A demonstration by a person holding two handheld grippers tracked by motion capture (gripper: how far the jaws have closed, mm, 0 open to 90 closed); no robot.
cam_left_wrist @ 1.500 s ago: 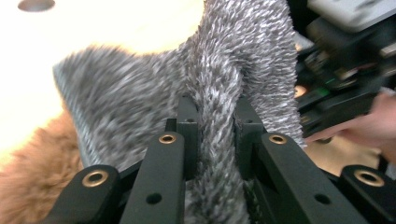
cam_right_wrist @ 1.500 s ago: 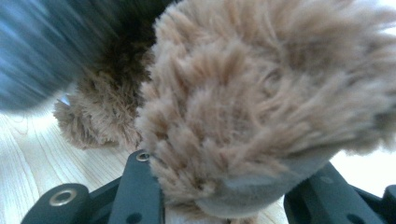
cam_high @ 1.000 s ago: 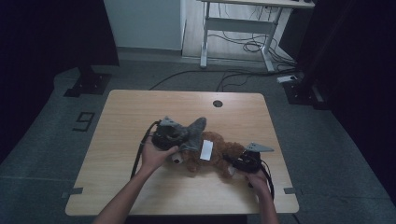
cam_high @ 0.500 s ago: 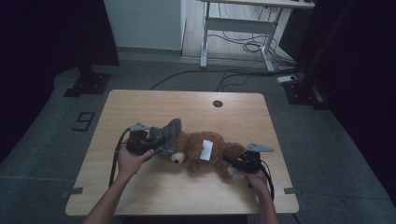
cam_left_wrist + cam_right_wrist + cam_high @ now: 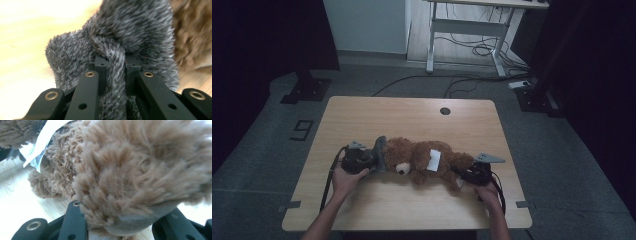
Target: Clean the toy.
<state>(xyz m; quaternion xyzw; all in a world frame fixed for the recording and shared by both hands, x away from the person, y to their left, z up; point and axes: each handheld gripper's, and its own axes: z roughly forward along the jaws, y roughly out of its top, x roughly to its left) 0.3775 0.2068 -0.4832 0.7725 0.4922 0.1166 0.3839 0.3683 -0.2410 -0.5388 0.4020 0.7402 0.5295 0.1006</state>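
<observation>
My left gripper (image 5: 374, 159) has its jaws clamped on a fold of the grey fuzzy plush cloth (image 5: 117, 47), which bunches up just past the jaw tips and touches the head of the brown plush teddy bear (image 5: 422, 161). My right gripper (image 5: 464, 173) has its jaws closed on the bear's foot; brown fur and a grey sole patch fill the gap between them in the right gripper view. The bear lies on its side on the light wooden tabletop (image 5: 412, 117), stretched between my two jaw sets, with a white paper tag (image 5: 434, 160) on its belly.

Handling guess: light, soft, squashy, not fragile. The fur compresses, so grips sink in but could slide off the pile. The cloth is limp, best pinched at a thick fold. A limb or foot is the best hold on the bear, since the body is too fat for the jaws.
</observation>
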